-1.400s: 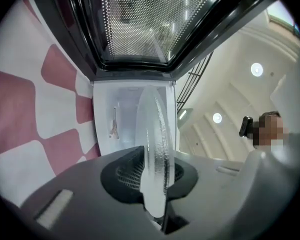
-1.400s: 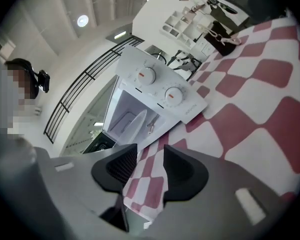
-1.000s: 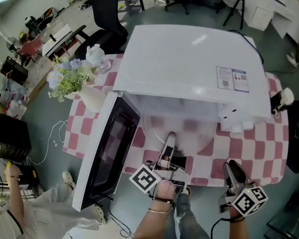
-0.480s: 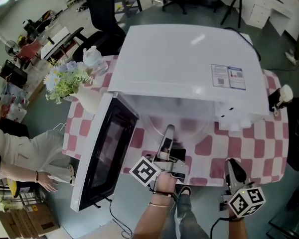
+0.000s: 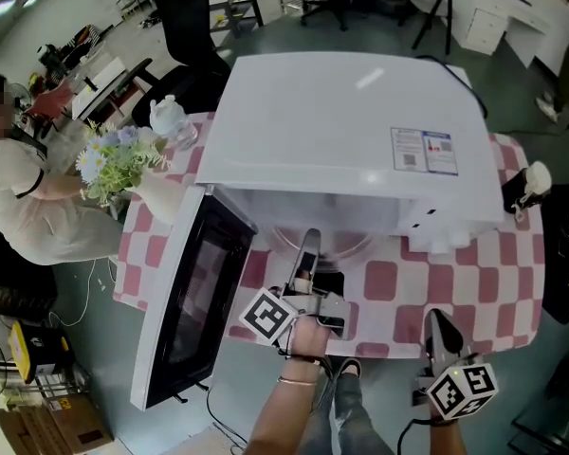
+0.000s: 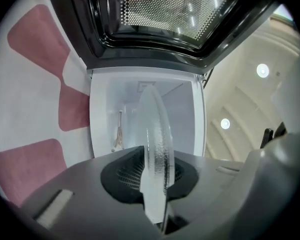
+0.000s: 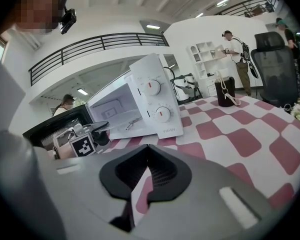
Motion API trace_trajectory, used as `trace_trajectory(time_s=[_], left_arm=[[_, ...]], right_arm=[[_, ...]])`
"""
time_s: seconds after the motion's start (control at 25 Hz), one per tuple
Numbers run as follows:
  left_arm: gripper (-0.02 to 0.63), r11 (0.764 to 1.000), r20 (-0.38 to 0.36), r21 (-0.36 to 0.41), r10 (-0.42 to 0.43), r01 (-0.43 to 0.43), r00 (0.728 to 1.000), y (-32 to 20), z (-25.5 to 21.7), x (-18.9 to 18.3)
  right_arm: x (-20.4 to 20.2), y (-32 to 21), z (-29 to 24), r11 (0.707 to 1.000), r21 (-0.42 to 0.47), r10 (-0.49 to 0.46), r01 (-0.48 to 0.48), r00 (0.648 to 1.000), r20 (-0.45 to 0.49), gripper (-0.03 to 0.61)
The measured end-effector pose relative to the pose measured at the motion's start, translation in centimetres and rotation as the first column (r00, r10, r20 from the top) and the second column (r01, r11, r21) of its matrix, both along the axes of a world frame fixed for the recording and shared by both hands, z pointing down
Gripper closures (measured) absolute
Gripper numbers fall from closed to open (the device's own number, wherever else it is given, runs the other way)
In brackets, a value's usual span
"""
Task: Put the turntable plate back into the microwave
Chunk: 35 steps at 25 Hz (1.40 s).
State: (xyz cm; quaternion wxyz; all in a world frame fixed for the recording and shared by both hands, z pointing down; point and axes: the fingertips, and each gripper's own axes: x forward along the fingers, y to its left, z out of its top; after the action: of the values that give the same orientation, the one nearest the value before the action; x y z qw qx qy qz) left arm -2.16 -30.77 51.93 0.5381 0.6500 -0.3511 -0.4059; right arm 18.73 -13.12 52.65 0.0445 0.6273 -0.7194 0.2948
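The white microwave (image 5: 351, 131) stands on the checked table (image 5: 474, 273) with its door (image 5: 185, 301) swung open to the left. My left gripper (image 5: 308, 246) reaches into the cavity mouth, shut on the rim of the clear glass turntable plate (image 6: 155, 134). The plate stands edge-on between the jaws, in front of the white cavity (image 6: 182, 114). In the head view most of the plate (image 5: 346, 245) is hidden under the microwave's top. My right gripper (image 5: 436, 322) hovers at the table's front edge. Its jaws have just been closing and now stand shut with nothing between them.
A vase of flowers (image 5: 123, 159) and a glass teapot (image 5: 166, 112) stand left of the microwave. A dark cup (image 5: 526, 192) sits at the table's right end. A person in white (image 5: 38, 207) leans in at the far left. An office chair (image 5: 194, 27) stands behind.
My left gripper has pushed the plate further into the microwave, so less of it shows. The person at the left has come closer to the table. The right gripper has stayed in place.
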Motion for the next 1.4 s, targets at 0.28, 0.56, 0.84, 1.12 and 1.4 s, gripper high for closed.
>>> trace_trajectory(time_s=[0.28,0.56,0.84,1.12,1.4], left_arm=[[0.578,1.000,0.017,-0.006,-0.017,0.017,1.000,-2.4,0.3,0.0],[0.578,0.999,0.016,-0.022,-0.026,0.026,1.000,-3.7,1.0,0.2],[0.578,1.000,0.021,-0.016,-0.019,0.020,1.000,-4.9,0.8,1.1],[0.578,0.999,0.032,-0.039,-0.026,0.027,0.999,-5.7,1.0,1.2],[0.578,0.998,0.049,-0.058,-0.033,0.036,0.998,-6.4,1.2,1.0]], right_arm=[[-0.2,0.6,0.9,1.000,-0.028,0.008,-0.007,0.999,0.039,0.569],[-0.7,2.3,2.7,0.996,-0.085,0.011,-0.005,0.998,0.067,0.569],[-1.7,2.2,3.2,0.995,-0.097,-0.032,0.037,0.998,0.056,0.569],[-2.2,1.9,3.3,0.994,-0.096,-0.053,0.059,0.997,0.057,0.569],[-2.1,1.7,3.4,0.993,-0.099,-0.059,0.064,0.997,0.059,0.569]])
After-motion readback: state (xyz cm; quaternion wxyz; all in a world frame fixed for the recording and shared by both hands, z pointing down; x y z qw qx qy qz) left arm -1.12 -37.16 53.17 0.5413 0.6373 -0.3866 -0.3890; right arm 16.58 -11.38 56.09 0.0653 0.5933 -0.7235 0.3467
